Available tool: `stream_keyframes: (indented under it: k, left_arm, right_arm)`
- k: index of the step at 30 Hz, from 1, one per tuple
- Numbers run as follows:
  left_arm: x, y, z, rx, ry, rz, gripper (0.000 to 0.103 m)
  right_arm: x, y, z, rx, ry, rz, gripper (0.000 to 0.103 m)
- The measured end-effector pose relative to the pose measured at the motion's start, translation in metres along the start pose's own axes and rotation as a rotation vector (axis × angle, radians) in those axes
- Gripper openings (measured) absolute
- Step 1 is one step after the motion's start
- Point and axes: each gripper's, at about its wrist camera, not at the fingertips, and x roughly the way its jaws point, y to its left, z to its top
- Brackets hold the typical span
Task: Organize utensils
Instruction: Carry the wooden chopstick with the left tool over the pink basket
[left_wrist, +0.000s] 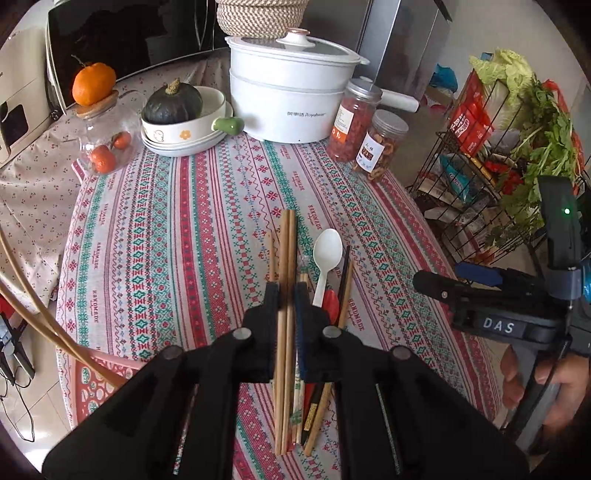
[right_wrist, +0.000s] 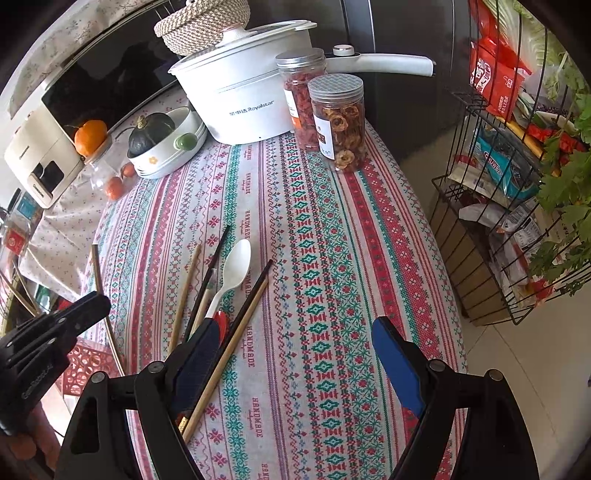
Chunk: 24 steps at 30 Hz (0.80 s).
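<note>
Wooden, light-brown chopsticks, a pair lying side by side, are sitting between the fingers of the left claw, which is closed on them near their middle. The right claw is hanging with its blue-padded fingers wide apart and nothing between them, just beside the rest of the pile: a white plastic spoon, a pair of black chopsticks and one more brown and black pair, all lying loose on the counter.

Because the grip is taking both sticks together, I think one of them could be slipping out or turning crosswise when they are lifting. The long free ends could also be sweeping the white spoon or pushing the neighbouring sticks, since these are lying almost touching the held pair. The right claw's left finger is standing over the brown stick, so any careless move could be scattering the pile.

The counter is wearing a striped woven cloth in red, green and white, which probably is giving some friction. At its far end a white electric pot, two clear plastic jars of dried snacks and a stack of white bowls holding a dark green squash are standing. A black wire rack with vegetables and packets is standing on the floor beside the counter.
</note>
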Motion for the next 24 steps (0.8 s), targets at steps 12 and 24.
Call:
stream_keyframes:
  k: [12,24]
  left_arm:
    - [-0.103,0.034,-0.041,-0.019,-0.224,-0.11,0.009]
    - [-0.142,0.073,-0.059,-0.033,-0.312,-0.114,0.009]
  right_arm:
    - [0.022,0.053,0.005,-0.023,0.018,0.071,0.085]
    - [0.094,0.126,0.017,-0.13,0.091,0.156,0.022]
